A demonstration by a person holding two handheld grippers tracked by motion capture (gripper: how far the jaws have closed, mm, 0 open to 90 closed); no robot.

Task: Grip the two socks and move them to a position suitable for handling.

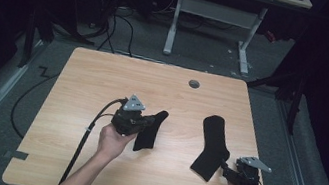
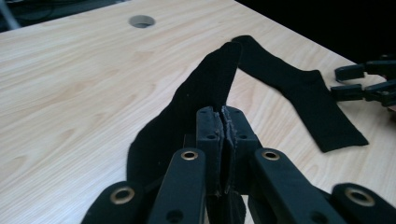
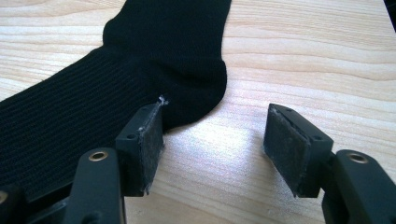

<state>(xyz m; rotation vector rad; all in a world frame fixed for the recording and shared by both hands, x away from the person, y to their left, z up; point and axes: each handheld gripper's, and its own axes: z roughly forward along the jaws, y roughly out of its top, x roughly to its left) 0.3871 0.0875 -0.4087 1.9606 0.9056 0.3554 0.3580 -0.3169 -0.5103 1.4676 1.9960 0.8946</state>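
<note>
I am clamping the black knitted sock point(image 2: 187, 116) in my left hand-held gripper point(image 2: 224, 116), near the light wooden desk point(image 1: 104, 77) centre. At its three o'clock, a second black sock point(image 1: 212, 146) is lying flat, my right hand-held gripper point(image 3: 215, 140) gaping beside its heel.

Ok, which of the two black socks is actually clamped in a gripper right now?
The left sock, pinched in the shut left gripper. The right sock lies flat on the table, beside the open right gripper, unheld.

open tool point(image 3: 215, 140) beside black sock point(image 3: 116, 79)
</note>
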